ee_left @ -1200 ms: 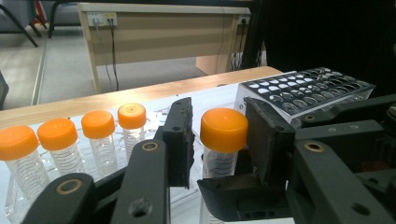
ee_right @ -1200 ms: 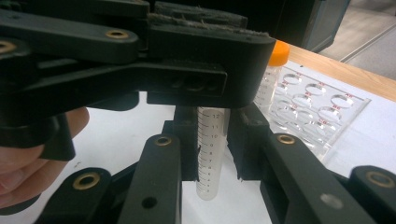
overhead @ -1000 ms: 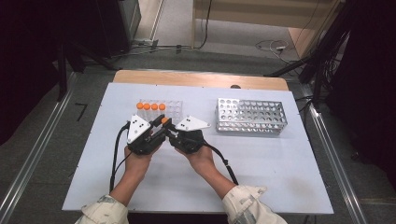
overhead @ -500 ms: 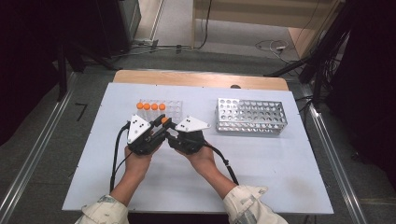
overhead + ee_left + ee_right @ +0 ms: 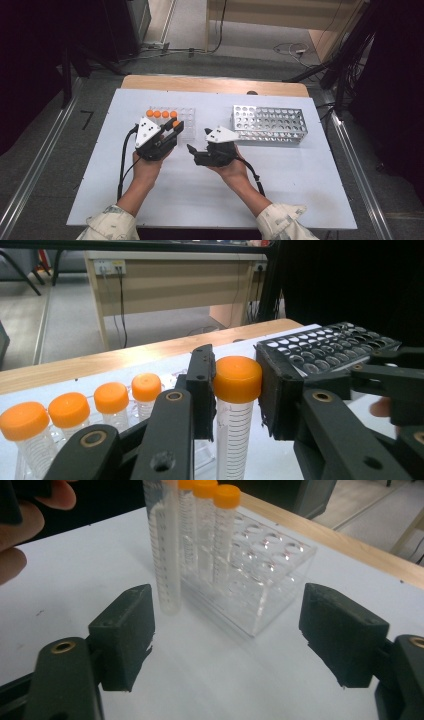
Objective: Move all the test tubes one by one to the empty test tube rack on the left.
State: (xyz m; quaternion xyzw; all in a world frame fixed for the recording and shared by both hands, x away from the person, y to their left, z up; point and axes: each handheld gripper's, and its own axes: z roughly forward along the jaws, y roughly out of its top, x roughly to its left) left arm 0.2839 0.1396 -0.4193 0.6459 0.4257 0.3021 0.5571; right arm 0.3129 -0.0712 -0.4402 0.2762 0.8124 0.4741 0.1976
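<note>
A clear graduated tube with an orange cap (image 5: 237, 380) stands upright between the jaws of my left gripper (image 5: 235, 390), which is shut on it just below the cap. In the high view the left gripper (image 5: 175, 126) holds this tube (image 5: 176, 123) at the near right corner of the clear rack (image 5: 186, 120). My right gripper (image 5: 199, 141) is a short way to its right, open and pointing at the tube. Between its wide-apart pads (image 5: 125, 630) the right gripper (image 5: 235, 630) is empty; the tube's (image 5: 165, 545) lower end hangs beyond them, in front of the clear rack (image 5: 260, 585).
Several orange-capped tubes (image 5: 67, 409) stand in the clear rack's far-left row (image 5: 160, 114). An empty metal rack (image 5: 270, 124) sits at the right of the white tabletop (image 5: 300, 180). A wooden edge (image 5: 215, 84) runs along the far side.
My right gripper has drawn back to the right, away from the left gripper and the tube. The left gripper has kept hold of the tube and shifted slightly left.
</note>
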